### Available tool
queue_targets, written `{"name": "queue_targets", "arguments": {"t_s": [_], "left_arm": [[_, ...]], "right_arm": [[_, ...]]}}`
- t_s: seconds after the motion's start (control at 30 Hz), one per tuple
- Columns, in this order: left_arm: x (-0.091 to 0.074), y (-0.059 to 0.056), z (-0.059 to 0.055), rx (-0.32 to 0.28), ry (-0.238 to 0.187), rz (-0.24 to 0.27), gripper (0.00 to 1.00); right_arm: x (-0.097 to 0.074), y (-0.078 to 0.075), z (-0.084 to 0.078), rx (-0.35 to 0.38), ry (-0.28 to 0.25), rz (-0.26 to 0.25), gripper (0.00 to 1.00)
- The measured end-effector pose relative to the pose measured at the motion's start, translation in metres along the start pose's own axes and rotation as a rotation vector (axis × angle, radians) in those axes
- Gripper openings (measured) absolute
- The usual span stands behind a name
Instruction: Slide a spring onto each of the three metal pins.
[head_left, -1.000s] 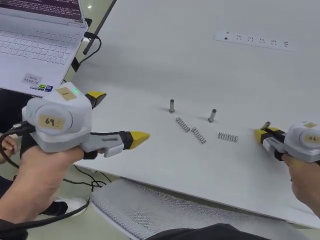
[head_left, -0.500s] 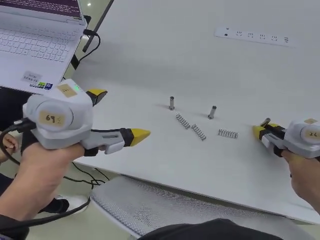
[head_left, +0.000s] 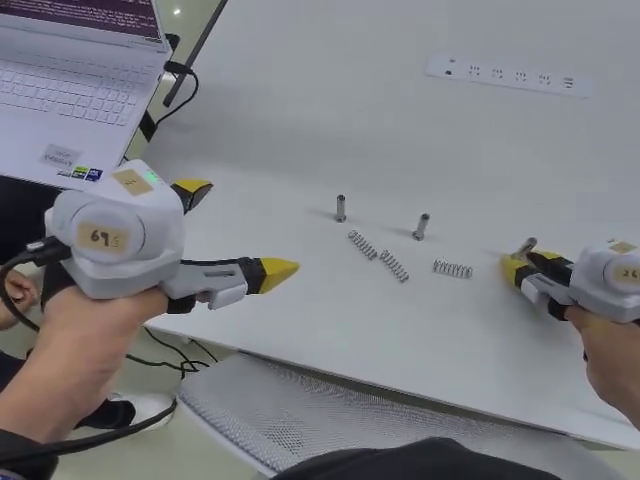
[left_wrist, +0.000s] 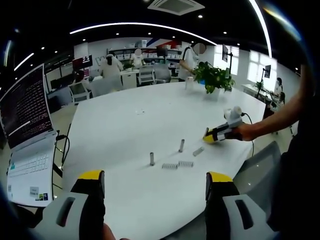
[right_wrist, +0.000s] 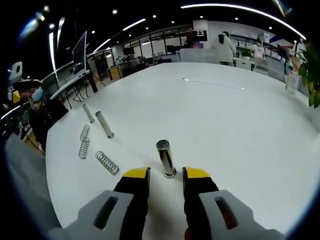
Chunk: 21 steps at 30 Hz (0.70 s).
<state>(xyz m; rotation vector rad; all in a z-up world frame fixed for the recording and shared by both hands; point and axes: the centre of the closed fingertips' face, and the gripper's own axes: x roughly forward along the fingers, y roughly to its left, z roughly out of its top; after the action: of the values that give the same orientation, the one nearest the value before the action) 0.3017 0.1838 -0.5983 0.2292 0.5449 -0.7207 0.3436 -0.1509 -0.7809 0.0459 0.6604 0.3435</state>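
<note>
Right tool (right_wrist: 166, 173) jaws slightly parted, empty, upright pin (right_wrist: 165, 156) at 12 o'clock by its tips; left tool (left_wrist: 155, 176) wide open, empty; springs (right_wrist: 107, 162) loose on bench (right_wrist: 230, 120).

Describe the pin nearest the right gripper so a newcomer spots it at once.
On the white table, three metal pins stand near three loose springs. The one meant is farthest right, directly ahead of the open right gripper; the other two stand farther left, no gripper near.
</note>
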Motion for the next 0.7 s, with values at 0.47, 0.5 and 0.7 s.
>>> {"name": "queue_targets", "arguments": {"t_s": [0.47, 0.5, 0.7], "left_arm": [[0.004, -0.002, 0.006, -0.004, -0.021, -0.005, 0.8], [0.005, -0.003, 0.007, -0.007, -0.023, -0.007, 0.8], [0.009, -0.003, 0.007, -0.002, -0.025, -0.017, 0.8]], "right_arm": [[-0.024, 0.001, -0.004, 0.0, 0.011, 0.012, 0.39], [-0.027, 0.0, -0.004, 0.008, 0.006, 0.015, 0.4], [-0.041, 0.0, 0.0, 0.012, -0.017, 0.005, 0.43]]}}
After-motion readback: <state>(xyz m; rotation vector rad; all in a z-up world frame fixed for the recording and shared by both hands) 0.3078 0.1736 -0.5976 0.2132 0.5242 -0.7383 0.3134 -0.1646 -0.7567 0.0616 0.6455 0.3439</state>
